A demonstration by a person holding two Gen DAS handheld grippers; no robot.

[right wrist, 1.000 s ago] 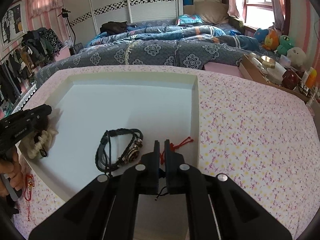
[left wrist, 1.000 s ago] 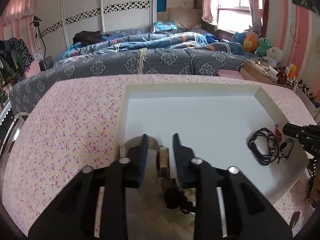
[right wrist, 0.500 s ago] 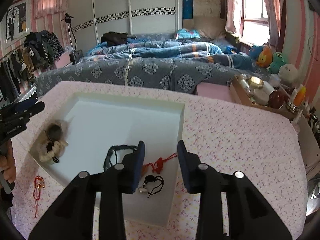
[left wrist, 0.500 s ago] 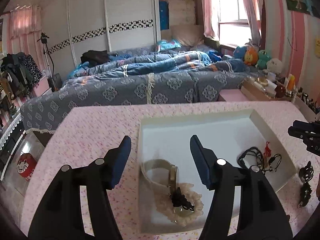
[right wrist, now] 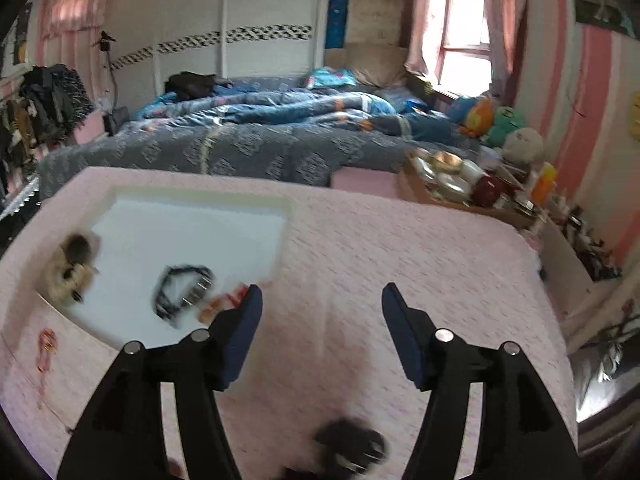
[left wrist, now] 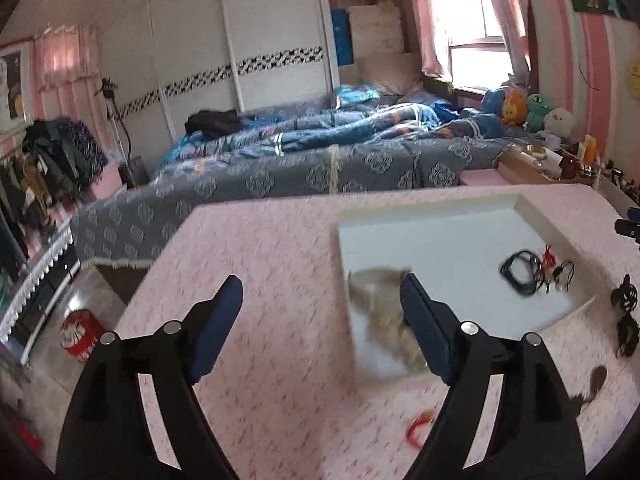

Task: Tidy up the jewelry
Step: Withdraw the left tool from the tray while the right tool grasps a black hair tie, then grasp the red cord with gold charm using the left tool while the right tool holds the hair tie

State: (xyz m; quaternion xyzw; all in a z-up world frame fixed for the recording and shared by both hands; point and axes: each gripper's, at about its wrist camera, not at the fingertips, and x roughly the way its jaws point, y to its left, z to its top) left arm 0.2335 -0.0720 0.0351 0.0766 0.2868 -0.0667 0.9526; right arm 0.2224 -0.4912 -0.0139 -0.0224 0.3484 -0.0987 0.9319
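Observation:
A white tray (left wrist: 440, 210) lies on the pink floral table. In it are a beige pearl headpiece (left wrist: 384, 312), a black bracelet (left wrist: 520, 272) and a red cord piece (left wrist: 550, 256). My left gripper (left wrist: 320, 320) is open and empty, raised left of the tray. My right gripper (right wrist: 322, 328) is open and empty above bare tablecloth right of the tray (right wrist: 200, 200). The right wrist view shows the headpiece (right wrist: 70, 276), the bracelet (right wrist: 182, 294) and the red cord (right wrist: 228, 302) in the tray. A black item (right wrist: 352, 448) lies blurred below the right gripper.
A red cord item (left wrist: 418, 426) lies on the table in front of the tray, also in the right wrist view (right wrist: 46, 344). Black items (left wrist: 624, 312) lie right of the tray. A wooden tray of bottles (right wrist: 460, 184) stands at the far right. A bed (right wrist: 240, 136) lies behind.
Both grippers opened, let go of their pieces in the tray and pulled back and up. The left has swung left, the right has swung right of the tray.

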